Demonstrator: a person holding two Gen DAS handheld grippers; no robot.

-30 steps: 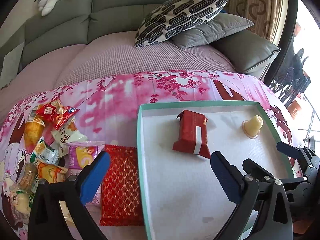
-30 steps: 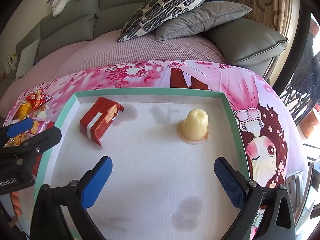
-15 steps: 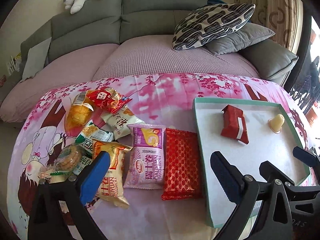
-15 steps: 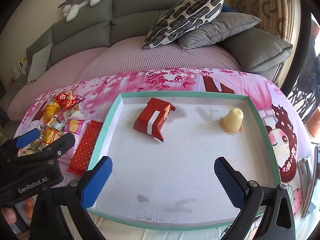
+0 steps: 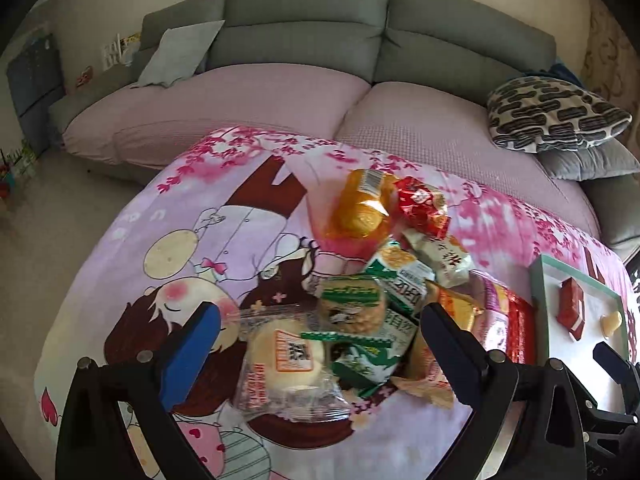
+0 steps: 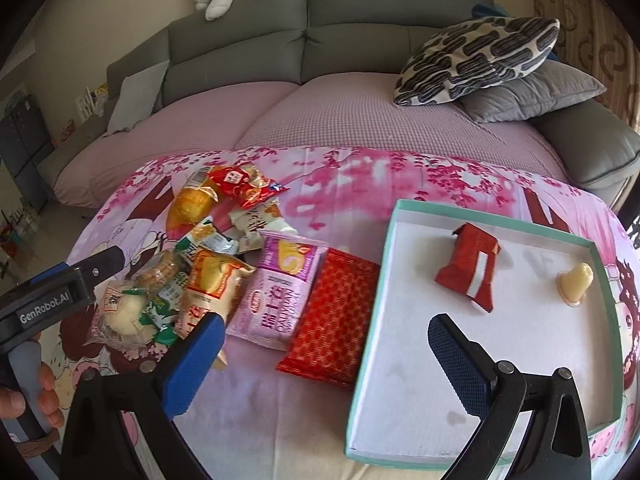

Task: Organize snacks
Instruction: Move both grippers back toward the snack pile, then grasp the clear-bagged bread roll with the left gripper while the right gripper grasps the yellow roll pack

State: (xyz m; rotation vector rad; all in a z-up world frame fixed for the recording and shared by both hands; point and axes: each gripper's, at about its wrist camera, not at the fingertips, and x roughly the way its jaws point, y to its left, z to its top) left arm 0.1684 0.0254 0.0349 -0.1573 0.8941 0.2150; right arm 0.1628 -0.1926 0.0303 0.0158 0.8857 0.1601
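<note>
While both of your tongs stand spread and empty, your left gripper (image 5: 316,340) hangs over the near end of the heap of loose wrapped snacks (image 5: 392,280) on the pink cartoon-printed cloth (image 5: 192,240), so the step in hand looks like choosing one packet to carry over. The shallow white tray with a mint-green rim (image 6: 374,280) lies to the right of the heap and holds only a red foil packet with a white stripe (image 6: 470,268) and a small pale yellow jelly cup (image 6: 576,282), well apart from each other. Nearest your left jaws is the clear-wrapped round white bun with an orange label (image 5: 286,358), partly overlapped by the green-and-white packet (image 5: 362,354). Take the bun by its body rather than its loose film edge, and lift straight up so the packets leaning on it slide off instead of dragging along. Your right gripper (image 6: 320,356) hangs above the flat red checked-pattern packet (image 6: 334,314), which lies just beside the tray's left rim; it looks thin, so come in low and pinch across its narrow width. Set each piece on bare tray floor, clear of the two already there.
</note>
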